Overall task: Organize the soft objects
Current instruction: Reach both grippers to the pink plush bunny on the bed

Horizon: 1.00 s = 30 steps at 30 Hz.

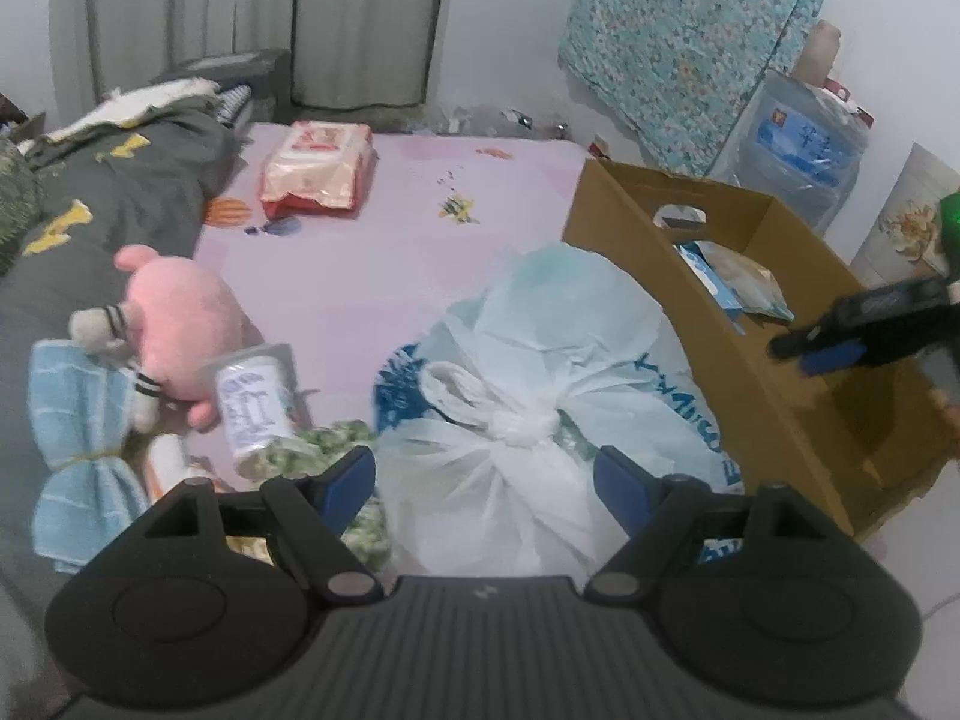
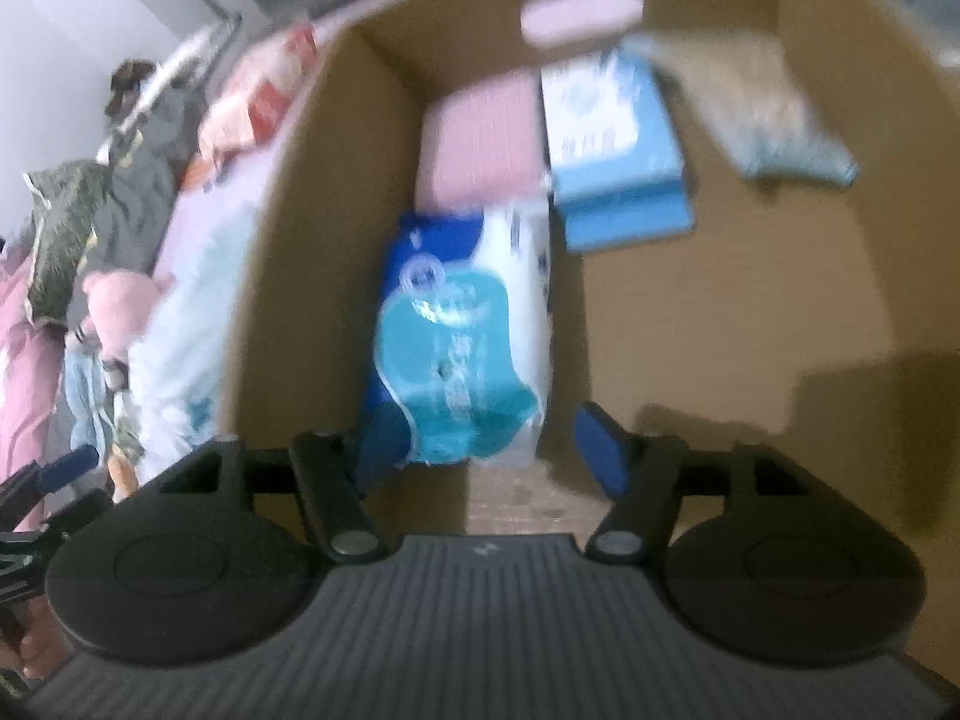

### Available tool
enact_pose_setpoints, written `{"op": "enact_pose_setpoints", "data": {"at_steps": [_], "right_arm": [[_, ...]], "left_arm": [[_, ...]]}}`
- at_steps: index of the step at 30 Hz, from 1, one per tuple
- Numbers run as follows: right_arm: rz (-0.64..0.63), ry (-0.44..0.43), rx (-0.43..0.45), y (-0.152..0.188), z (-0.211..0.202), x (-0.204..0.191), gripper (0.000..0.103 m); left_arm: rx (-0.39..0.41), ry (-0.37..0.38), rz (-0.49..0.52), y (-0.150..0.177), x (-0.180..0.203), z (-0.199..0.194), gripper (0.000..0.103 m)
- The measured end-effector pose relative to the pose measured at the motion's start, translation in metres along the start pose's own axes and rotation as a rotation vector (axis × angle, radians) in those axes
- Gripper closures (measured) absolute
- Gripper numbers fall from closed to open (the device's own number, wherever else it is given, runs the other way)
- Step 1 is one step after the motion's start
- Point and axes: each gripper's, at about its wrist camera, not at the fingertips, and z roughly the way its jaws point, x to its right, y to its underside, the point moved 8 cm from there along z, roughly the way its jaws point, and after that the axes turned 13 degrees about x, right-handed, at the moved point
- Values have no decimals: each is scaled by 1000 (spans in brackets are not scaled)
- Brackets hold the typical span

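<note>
Two hand-held grippers at work over bed and box, neither gripping anything.

Left hand-held gripper point(image 1: 483, 468): jaws wide, poised over a knotted white bag point(image 1: 528, 420) on the pink bed point(image 1: 372, 264), blue pads flanking the knot without pressing on it. Right hand-held gripper point(image 2: 480, 450): jaws well apart, above the inside of the cardboard box point(image 2: 720, 330), with a blue-and-white tissue pack point(image 2: 462, 348) lying on the box floor between the pads, untouched. Further in, a light-blue packet point(image 2: 612, 150) and a pale pouch point(image 2: 762, 114) against the far wall. Box standing at the bed's right edge, just beside the bag. Still out on the bed: pink plush point(image 1: 180, 324), blue towel point(image 1: 78, 450), small jar point(image 1: 258, 408), orange wipes pack point(image 1: 318, 171). Right view blurred.
</note>
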Motion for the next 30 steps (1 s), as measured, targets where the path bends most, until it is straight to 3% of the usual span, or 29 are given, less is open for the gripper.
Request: {"op": "enact_pose_setpoints", "data": {"at_steps": [4, 8, 12, 20, 24, 26, 30], "right_arm": [[0, -86, 98, -20, -33, -28, 23], [-48, -187, 123, -30, -36, -79, 19], [-82, -312, 83, -32, -18, -141, 18], [-42, -509, -109, -34, 51, -273, 18], [-34, -509, -185, -37, 101, -326, 18], [-35, -490, -226, -33, 126, -347, 19], [-38, -442, -269, -24, 168, -370, 28]], "left_arm": [[33, -40, 10, -2, -14, -14, 20], [68, -112, -3, -2, -34, -24, 20], [111, -183, -23, -6, -57, -32, 20], [199, -304, -76, -29, -114, -30, 22], [216, -376, -89, -44, -144, -19, 23], [184, -417, -116, -48, -162, -7, 25], [121, -416, -150, -51, -183, 21, 27]]}}
